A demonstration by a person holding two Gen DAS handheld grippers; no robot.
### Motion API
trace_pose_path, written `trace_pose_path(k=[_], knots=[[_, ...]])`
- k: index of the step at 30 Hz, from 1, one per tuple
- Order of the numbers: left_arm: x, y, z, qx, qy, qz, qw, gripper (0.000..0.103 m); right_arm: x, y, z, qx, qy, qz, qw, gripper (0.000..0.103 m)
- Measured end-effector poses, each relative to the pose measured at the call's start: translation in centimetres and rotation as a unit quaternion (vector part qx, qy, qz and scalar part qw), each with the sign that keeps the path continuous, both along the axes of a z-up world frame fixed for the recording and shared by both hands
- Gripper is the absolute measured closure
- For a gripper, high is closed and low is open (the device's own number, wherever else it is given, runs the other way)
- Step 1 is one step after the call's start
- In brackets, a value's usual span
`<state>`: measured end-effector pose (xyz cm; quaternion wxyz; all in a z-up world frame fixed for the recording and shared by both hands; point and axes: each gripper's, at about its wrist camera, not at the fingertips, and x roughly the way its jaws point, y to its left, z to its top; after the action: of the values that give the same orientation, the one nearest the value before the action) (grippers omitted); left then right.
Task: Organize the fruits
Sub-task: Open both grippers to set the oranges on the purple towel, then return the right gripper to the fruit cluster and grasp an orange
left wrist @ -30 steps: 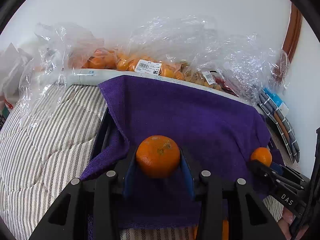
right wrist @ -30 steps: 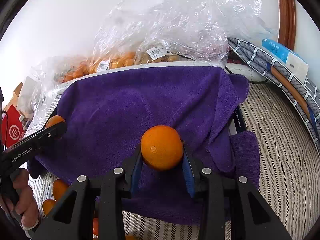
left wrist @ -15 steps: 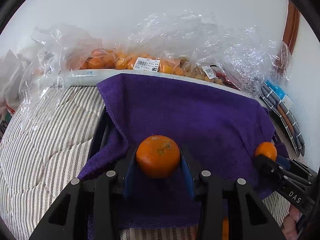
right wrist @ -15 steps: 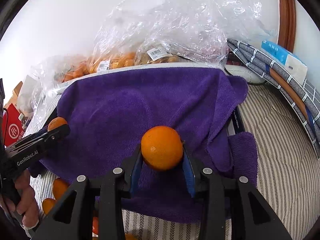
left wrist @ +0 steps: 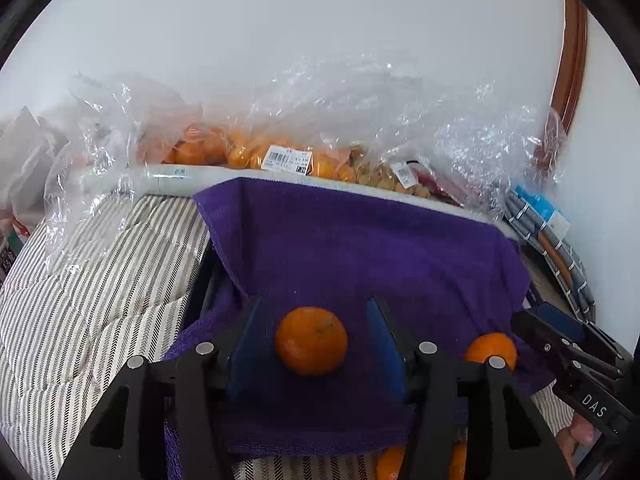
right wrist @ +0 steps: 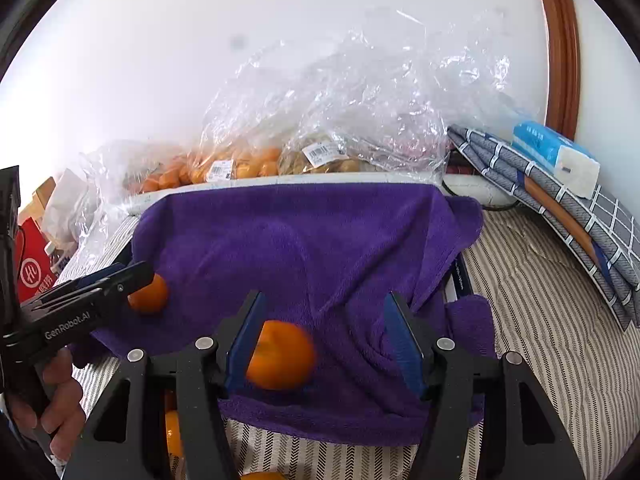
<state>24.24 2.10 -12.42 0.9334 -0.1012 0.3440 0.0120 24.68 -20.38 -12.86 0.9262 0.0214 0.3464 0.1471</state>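
While both hand-held grippers gape wide, left hand-held gripper, right hand-held gripper, oranges loose on purple towel.

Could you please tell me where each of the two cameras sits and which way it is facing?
Left wrist: on the left tongs, looking forward over the purple towel toward the fruit bags; own open fingers frame an orange.
Right wrist: on the right tongs, facing likewise; the person's left hand shows.
Shared: towel, bags, both oranges, each other's tongs.
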Motion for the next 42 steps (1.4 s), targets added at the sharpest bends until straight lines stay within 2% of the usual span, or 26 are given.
trace_pose_path(k=[13,17,21,24,27,29,31,37,42], knots=[[-2.2,0.8,1.3,0.000,-0.052,0.032,0.9981,0.051,-1.3,-0.6,1.8,0.005,-0.049,-0.008,0.999,0.042],[-3.1,1.0,1.9,0.003,-0.074,0.032,0.9968,0.051,-1.4,-1.1,2.7,0.017,-0.050,-0.002,0.999,0.048],[-4.2,1.6,2.1,-0.007,-0.069,0.022,0.9974,0.051,-2.8,-1.4,3.6,0.012,-0.036,-0.014,0.999,0.048],[-5.9,2.2,2.3,-0.022,-0.072,0.026,0.9968,0.051,-4.5,-1.5,3.3,0.002,-0.008,-0.013,1.000,0.048],[-7.6,3.0,2.2,-0.036,-0.069,0.036,0.9963,0.051,-6.5,-1.5,2.0,0.004,0.011,-0.003,1.000,0.054],[-8.8,3.5,2.1,-0.043,-0.067,0.042,0.9959,0.049,-7.6,-1.2,0.8,-0.003,0.027,0.004,1.000,0.064],[-10.1,3.9,2.0,-0.046,-0.067,0.047,0.9956,0.046,-8.5,-0.6,-0.4,-0.012,0.046,0.012,0.999,0.067],[-12.0,4.0,1.2,-0.040,-0.049,0.047,0.9969,0.045,-9.2,0.2,-1.4,0.015,0.063,0.009,0.998,0.067],[-12.5,3.3,1.1,-0.026,-0.045,0.037,0.9979,0.045,-8.6,0.8,-2.4,0.053,0.117,0.024,0.991,0.067]])
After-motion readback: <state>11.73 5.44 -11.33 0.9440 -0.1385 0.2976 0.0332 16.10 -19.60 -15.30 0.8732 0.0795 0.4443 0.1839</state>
